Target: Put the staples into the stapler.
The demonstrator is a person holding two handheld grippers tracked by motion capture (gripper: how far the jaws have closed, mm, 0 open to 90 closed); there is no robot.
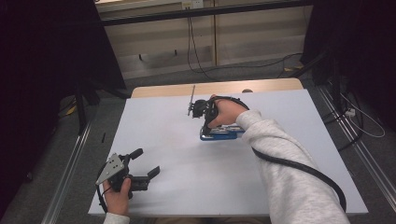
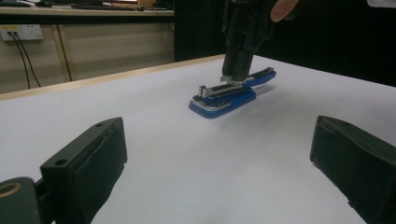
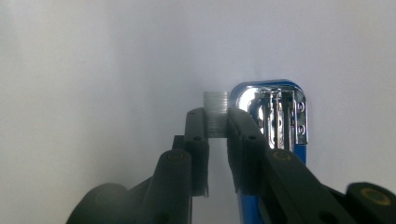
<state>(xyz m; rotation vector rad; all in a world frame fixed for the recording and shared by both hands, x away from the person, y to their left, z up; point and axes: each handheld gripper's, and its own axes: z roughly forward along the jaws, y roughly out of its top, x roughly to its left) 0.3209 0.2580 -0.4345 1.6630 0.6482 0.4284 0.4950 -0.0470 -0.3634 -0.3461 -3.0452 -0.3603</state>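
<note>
- Strip of staples [image 3: 215,114] pinched between the right tongs [image 3: 216,122], held just beside the open blue stapler [image 3: 275,116], probably for loading.
- Stapler flat on the white tabletop [image 1: 187,154] beneath those tongs.
- Left tongs [image 1: 145,164] spread wide, holding nothing, well apart, likely waiting.

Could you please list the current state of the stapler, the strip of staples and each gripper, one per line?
Stapler: blue, lying open on the table, metal channel exposed.
Strip of staples: pinched between the right gripper's jaws, beside the stapler's chrome front.
Right gripper: shut on the strip, pointing down.
Left gripper: open wide, holding nothing, low over the table.
</note>
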